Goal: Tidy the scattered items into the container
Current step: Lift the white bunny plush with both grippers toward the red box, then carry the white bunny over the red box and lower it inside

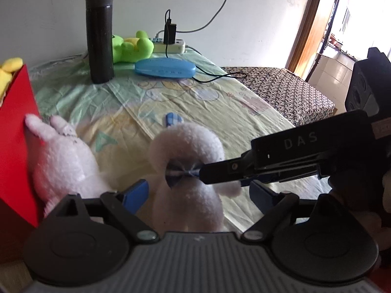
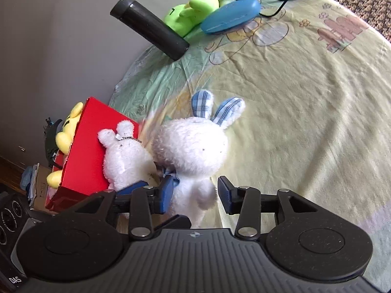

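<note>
The right gripper (image 2: pixel 194 193) stands with its blue pads spread to either side of the white rabbit with plaid ears (image 2: pixel 193 146), at the body just below the neck; the left pad lies against the blue bow, the right pad stands a little clear of the fur, so nothing is pinched. The left gripper (image 1: pixel 199 193) is spread as well, its pads flanking the same rabbit from the near side, apart from the plush. In the left wrist view the right tool comes in from the right, its tip at the rabbit's bow (image 1: pixel 179 173).

The rabbit sits upright on the pale yellow-green sheet (image 2: pixel 305 112), close to the near edge. Just to its left a smaller white plush (image 2: pixel 124 153) with a bead chain on its head leans against the outer wall of the red box (image 2: pixel 88 146). A yellow plush (image 2: pixel 67 131) shows inside the box.

Farther back on the sheet, a tall black flask (image 1: pixel 99 37) stands upright. Right of it lie a green plush (image 1: pixel 130 46) and a blue oval case (image 1: pixel 165 67), touching each other. Beyond them a white power strip (image 1: pixel 171 45) with a black charger plugged in sits by the wall.
</note>
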`<state>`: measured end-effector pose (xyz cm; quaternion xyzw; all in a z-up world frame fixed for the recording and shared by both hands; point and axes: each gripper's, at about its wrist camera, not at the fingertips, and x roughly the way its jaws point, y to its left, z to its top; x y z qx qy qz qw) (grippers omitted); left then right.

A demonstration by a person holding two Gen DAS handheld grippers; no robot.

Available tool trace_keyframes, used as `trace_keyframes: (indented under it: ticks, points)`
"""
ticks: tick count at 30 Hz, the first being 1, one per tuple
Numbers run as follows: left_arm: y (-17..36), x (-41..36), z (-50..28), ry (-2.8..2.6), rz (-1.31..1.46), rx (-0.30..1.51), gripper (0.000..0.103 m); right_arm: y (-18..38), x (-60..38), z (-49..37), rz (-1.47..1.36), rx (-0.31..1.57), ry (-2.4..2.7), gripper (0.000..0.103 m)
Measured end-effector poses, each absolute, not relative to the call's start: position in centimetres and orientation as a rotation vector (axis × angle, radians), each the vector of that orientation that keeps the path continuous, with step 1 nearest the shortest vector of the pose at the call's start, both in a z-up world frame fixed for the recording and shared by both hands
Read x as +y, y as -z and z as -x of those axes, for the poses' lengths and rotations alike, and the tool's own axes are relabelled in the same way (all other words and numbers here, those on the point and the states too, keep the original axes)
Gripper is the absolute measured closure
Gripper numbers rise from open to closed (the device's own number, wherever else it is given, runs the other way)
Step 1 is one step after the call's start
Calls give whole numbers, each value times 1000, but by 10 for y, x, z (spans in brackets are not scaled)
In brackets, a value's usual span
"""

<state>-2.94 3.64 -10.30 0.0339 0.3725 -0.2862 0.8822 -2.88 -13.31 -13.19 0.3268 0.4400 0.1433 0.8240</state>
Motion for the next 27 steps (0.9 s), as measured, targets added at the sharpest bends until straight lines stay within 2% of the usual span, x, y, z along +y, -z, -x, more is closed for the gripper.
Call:
trace_keyframes:
  ticks: [5, 9, 12, 21, 24, 27]
  points:
    - [110, 26, 11, 625, -70, 805, 13, 131, -125, 13, -658, 937, -334, 57]
    - [122, 20, -4, 630, -67, 852, 13, 142, -128, -1, -684, 977, -352, 44]
    - [130, 24, -14, 621, -27, 891, 15, 153, -133, -10, -775, 1015, -392, 47]
    - [127, 27, -12, 621, 10, 884, 19, 152, -131, -13, -774, 1011, -415, 48]
    - [119, 32, -10, 629, 50, 862, 22, 142, -130, -9, -734, 975, -421, 54]
    - [107, 34, -1, 627, 47, 818, 22, 128, -124, -2, -672, 925, -434, 56]
